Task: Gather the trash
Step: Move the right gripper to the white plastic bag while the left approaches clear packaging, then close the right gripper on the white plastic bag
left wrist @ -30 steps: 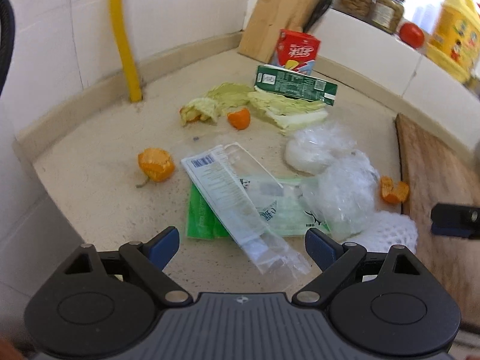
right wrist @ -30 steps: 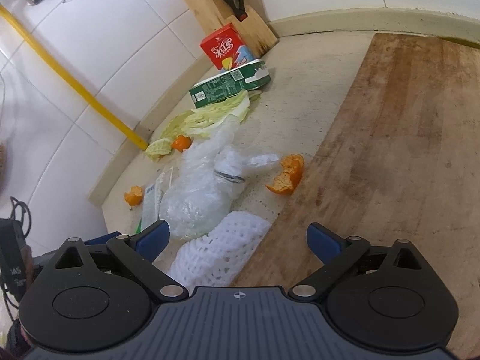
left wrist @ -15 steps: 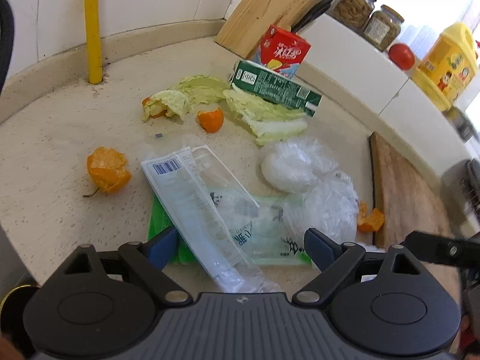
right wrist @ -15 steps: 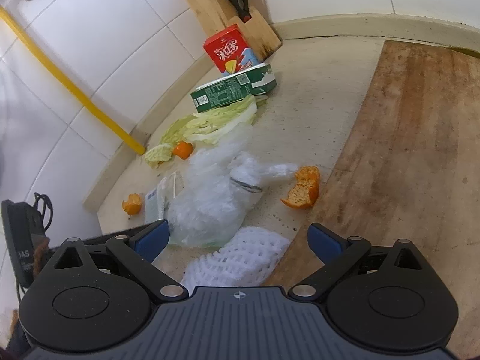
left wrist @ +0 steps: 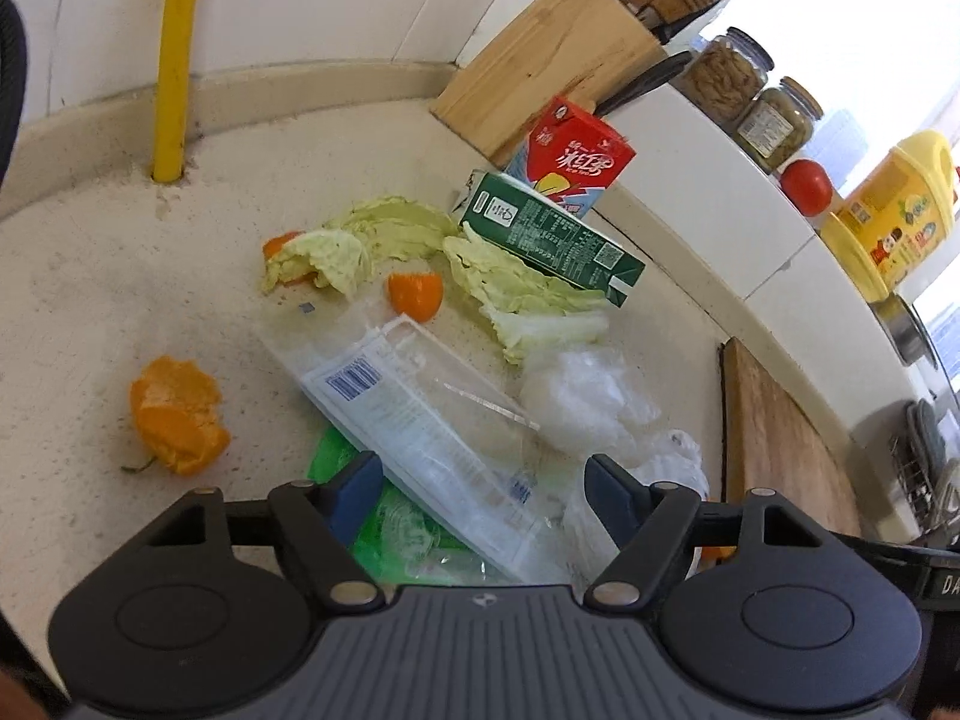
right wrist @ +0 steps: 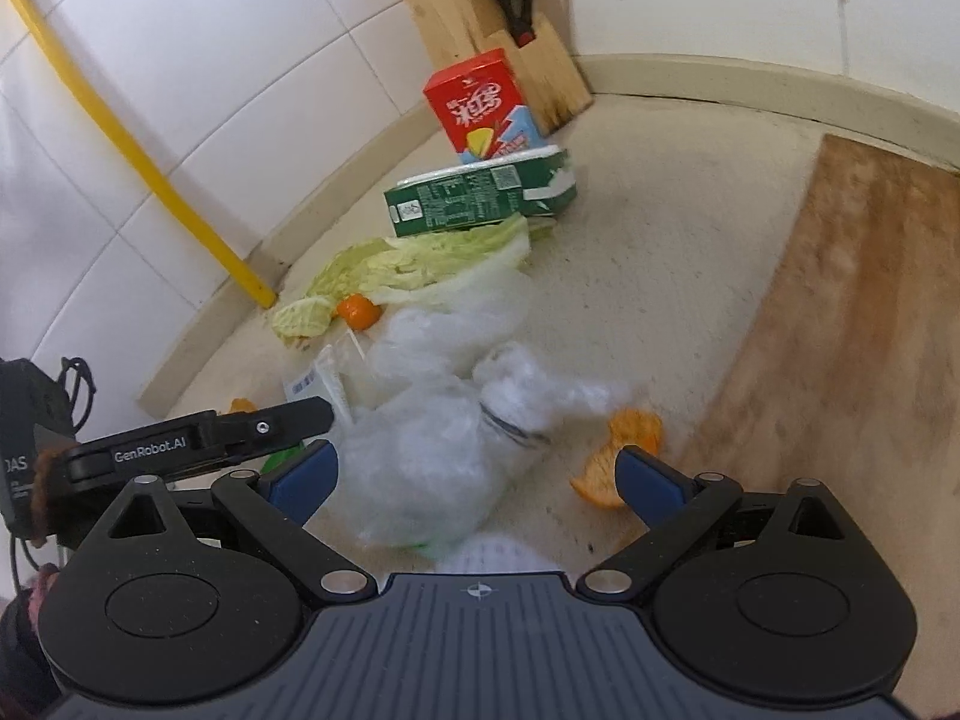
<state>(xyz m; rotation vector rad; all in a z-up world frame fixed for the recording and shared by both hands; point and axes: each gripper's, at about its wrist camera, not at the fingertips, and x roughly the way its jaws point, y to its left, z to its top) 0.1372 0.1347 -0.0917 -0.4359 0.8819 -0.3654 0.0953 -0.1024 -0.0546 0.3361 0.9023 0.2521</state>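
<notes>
Trash lies scattered on a beige counter. My left gripper [left wrist: 483,495] is open, its fingers straddling a clear plastic wrapper [left wrist: 420,420] that lies over a green packet [left wrist: 390,531]. Orange peel [left wrist: 177,417] lies to its left, with cabbage leaves [left wrist: 528,294], a green carton [left wrist: 552,237] and a red carton [left wrist: 579,159] farther off. My right gripper [right wrist: 474,477] is open over a crumpled clear plastic bag [right wrist: 432,438], with orange peel [right wrist: 621,450] by its right finger. White foam netting [right wrist: 492,555] peeks out below it.
A wooden knife block [left wrist: 552,60] stands against the tiled wall behind the cartons. A yellow pipe [left wrist: 174,60] rises at the back left. A wooden cutting board [right wrist: 852,330] lies to the right. Jars [left wrist: 726,75], a tomato [left wrist: 807,186] and a yellow oil jug [left wrist: 894,210] sit on a ledge.
Both grippers have moved forward and lower over the trash. The left one now straddles the clear wrapper; the right one has come closer over the plastic bag. Both stayed open.
</notes>
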